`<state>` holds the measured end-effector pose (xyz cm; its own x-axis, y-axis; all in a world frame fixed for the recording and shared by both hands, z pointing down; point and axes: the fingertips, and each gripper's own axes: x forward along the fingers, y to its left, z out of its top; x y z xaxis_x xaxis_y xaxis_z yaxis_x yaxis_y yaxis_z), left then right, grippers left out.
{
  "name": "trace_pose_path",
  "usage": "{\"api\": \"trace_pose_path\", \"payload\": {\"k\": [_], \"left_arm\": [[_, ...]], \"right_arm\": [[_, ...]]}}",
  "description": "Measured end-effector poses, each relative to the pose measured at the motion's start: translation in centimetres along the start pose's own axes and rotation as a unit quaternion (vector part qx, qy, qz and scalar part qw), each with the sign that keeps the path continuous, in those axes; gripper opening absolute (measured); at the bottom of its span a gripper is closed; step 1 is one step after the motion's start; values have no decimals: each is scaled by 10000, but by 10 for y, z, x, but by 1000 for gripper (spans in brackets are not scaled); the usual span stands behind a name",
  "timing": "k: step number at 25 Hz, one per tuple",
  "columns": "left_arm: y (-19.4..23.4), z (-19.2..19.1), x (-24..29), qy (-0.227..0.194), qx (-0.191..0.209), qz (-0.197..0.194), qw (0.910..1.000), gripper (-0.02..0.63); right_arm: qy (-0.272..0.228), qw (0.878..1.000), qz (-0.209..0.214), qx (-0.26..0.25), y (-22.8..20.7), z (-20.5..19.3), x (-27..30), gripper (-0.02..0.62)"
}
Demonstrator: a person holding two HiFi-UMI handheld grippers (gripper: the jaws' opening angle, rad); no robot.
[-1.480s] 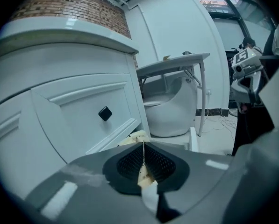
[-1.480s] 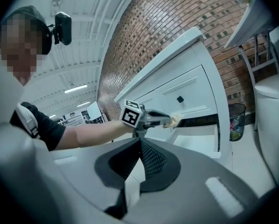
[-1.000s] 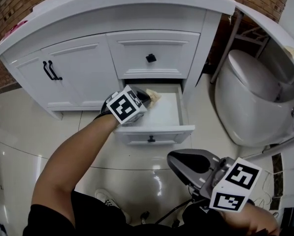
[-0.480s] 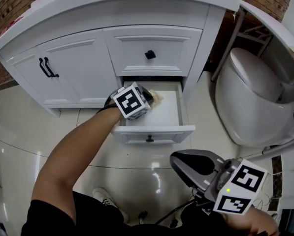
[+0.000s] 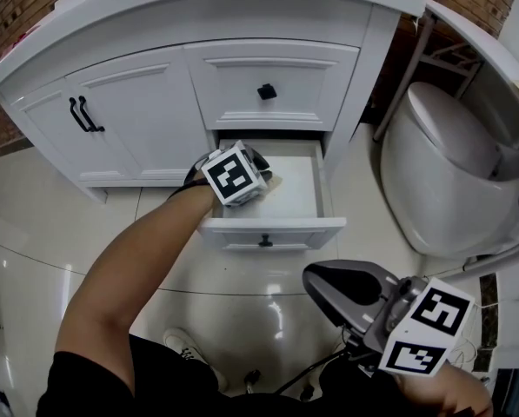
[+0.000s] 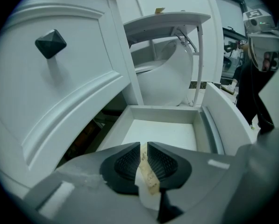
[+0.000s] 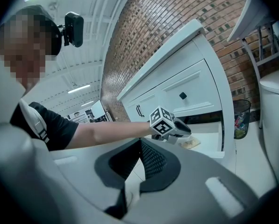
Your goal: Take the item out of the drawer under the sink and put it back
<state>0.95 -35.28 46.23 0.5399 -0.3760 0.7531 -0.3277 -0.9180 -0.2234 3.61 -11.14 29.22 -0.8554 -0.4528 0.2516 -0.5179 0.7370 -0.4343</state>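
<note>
The lower drawer [image 5: 301,196] under the sink counter stands pulled out, its white inside [image 6: 160,130] bare. My left gripper [image 5: 257,170] hangs over the drawer's left part, shut on a small beige-and-white packet [image 6: 146,174]. In the head view the packet [image 5: 269,182] peeks out beside the marker cube. The right gripper view shows that left gripper [image 7: 173,126] with the packet [image 7: 192,143] just above the drawer floor. My right gripper [image 5: 315,278] is low at the right, away from the cabinet, shut with nothing between its pads [image 7: 151,160].
Above the open drawer is a shut drawer with a black knob [image 5: 266,91]. Two cabinet doors with black handles [image 5: 81,114] are to the left. A white toilet [image 5: 446,176] stands close on the right. Glossy floor tiles [image 5: 33,233] lie in front.
My left gripper, still holding the packet, has shifted slightly toward the drawer's front. The right gripper has barely moved.
</note>
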Motion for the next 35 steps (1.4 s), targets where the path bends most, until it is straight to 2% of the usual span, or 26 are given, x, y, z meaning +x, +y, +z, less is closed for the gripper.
{"api": "trace_pose_path", "payload": {"k": [7, 14, 19, 24, 31, 35], "left_arm": [[13, 9, -36, -224, -208, 440, 9986, 15], [5, 14, -68, -376, -339, 613, 9968, 6], [-10, 38, -103, -907, -646, 716, 9912, 5], [-47, 60, -153, -1454, -838, 579, 9841, 5], [-106, 62, -200, -1997, -1034, 410, 9735, 5], [-134, 69, -225, -2371, -970, 375, 9659, 5]], "right_arm": [[30, 9999, -63, -99, 2, -3, 0, 3], [-23, 9997, -121, -220, 9, -2, -2, 3], [-97, 9994, -173, -286, 9, 2, -3, 3], [-104, 9992, -259, -300, 9, 0, -6, 3], [-225, 9986, -346, -332, 10, 1, -11, 3], [-290, 9981, -421, -339, 10, 1, -12, 3]]}}
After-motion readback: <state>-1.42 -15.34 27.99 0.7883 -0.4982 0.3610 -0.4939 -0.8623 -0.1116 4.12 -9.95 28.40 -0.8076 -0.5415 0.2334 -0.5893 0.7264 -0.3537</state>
